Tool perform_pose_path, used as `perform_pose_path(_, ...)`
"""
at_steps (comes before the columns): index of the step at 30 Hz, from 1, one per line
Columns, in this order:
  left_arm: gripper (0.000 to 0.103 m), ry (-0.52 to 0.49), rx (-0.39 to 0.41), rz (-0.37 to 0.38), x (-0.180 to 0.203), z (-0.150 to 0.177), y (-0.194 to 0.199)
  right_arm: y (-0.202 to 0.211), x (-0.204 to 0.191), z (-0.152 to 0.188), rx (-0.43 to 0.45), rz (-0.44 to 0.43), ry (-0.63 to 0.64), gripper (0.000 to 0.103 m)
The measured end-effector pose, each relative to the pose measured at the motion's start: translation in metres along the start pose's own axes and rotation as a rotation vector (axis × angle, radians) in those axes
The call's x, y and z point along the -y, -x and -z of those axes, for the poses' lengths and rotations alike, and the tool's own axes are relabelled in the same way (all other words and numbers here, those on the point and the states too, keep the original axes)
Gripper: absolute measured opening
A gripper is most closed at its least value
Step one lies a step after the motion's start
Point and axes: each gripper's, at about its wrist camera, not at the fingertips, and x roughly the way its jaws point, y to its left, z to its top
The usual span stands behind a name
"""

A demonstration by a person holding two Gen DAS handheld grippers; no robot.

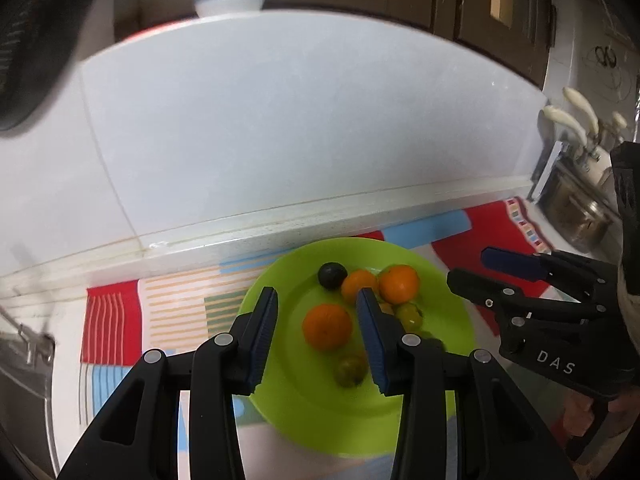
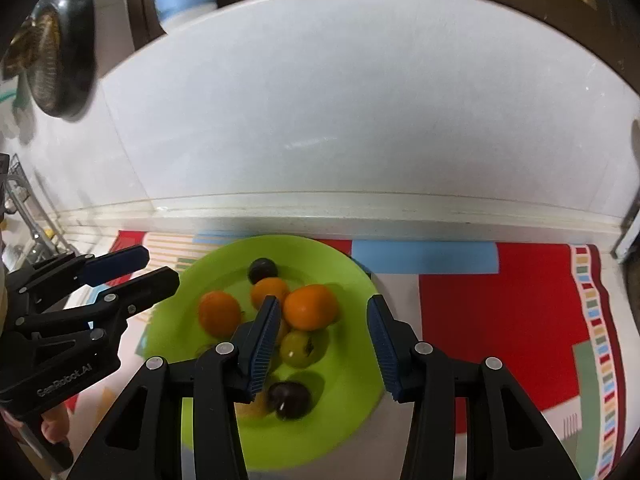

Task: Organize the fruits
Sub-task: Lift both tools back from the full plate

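Status check, fruit sorting. All fruit I can see sits on the green plate, which rests on a striped cloth on the worktop, close to the tiled wall.

Count on the plate: 3 oranges, with the largest touching a smaller one and the third a little apart to the left. 2 dark plums: one at the far side, one at the near side. A green fruit lies in the middle; the left view shows a second green fruit near the plate's near edge. More yellowish fruit hides behind the claw fingers; kind not clear.

Left claw: released, nothing gripped; an orange shows through the gap, lying on the plate below, pads not on it. Right claw: released, empty, held above the plate's right half.

Judgement: gathering looks done, since I see no loose fruit on the cloth. Kinds are only partly grouped, so any sorting by kind is left.
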Motion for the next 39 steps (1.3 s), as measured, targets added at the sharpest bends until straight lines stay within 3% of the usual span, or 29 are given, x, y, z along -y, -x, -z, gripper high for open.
perform_pose_path(4, 0.041, -0.004, 0.043, -0.012, 0.005, 0.005, 0.031, 0.028, -0.005, 0.005, 0.032, 0.002, -0.003, 0.046)
perform_pose_path(12, 0.052, -0.009, 0.112, -0.066, 0.016, 0.02, 0.088, 0.086, -0.016, 0.022, 0.083, 0.005, 0.0, 0.046)
perform_pose_path(15, 0.056, 0.003, 0.123, -0.081, 0.021, 0.031, 0.106, 0.105, -0.02, 0.031, 0.103, 0.008, -0.008, 0.055)
perform_pose_path(23, 0.067, 0.022, 0.138, -0.101, 0.035, 0.065, 0.149, 0.155, -0.031, 0.061, 0.126, 0.02, -0.002, 0.056)
perform_pose_path(26, 0.072, 0.01, 0.163, -0.123, 0.041, 0.078, 0.168, 0.17, -0.034, 0.073, 0.133, 0.035, 0.001, 0.061)
perform_pose_path(39, 0.083, 0.017, 0.203, -0.11, 0.05, 0.109, 0.224, 0.223, -0.051, 0.117, 0.15, 0.051, -0.001, 0.062)
